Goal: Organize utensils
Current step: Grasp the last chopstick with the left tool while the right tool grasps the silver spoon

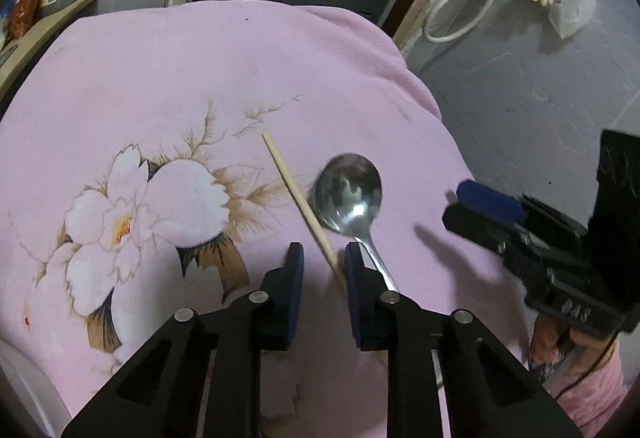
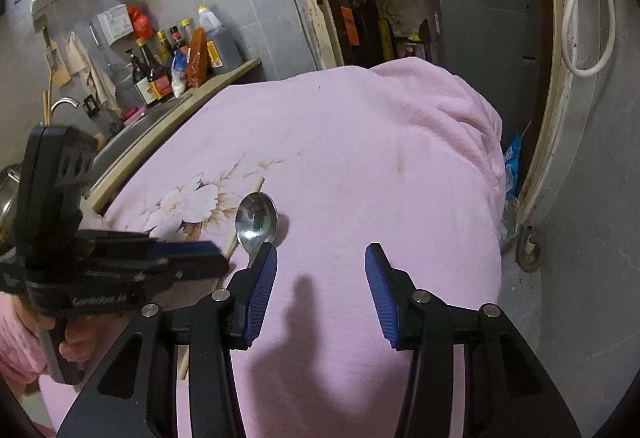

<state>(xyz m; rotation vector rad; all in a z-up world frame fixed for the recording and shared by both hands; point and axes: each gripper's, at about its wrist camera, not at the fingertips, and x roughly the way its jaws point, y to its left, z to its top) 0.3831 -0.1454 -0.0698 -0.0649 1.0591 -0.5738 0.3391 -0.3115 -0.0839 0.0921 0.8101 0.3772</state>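
The left gripper (image 1: 320, 258), at the bottom centre of its own view, stands with its blue pads parted by a narrow gap and holds nothing. A single wooden chopstick (image 1: 298, 198) runs diagonally from the middle of that frame down into this gap, its near end passing between the pads close to the right-hand one; whether it touches that pad cannot be told. Just right of the chopstick lies a steel spoon (image 1: 349, 194), bowl up and away, its handle slipping under the right-hand finger at lower centre. Both rest on a pink flowered blanket (image 1: 200, 78) that fills most of the frame.

The right gripper (image 2: 320, 262), at the bottom centre of its view, is spread wide and empty over bare blanket, with the spoon's bowl just beyond its left finger in the lower-left middle.

The chopstick looks light, stiff and thin, so it should pinch easily across its width near the middle, though it may roll or pivot if caught near the tip. The spoon looks heavier, rigid and polished, likely slippery; the flat handle near the neck seems the best hold, not the curved bowl. The soft blanket will probably give under the fingers, which helps them get beneath either piece.
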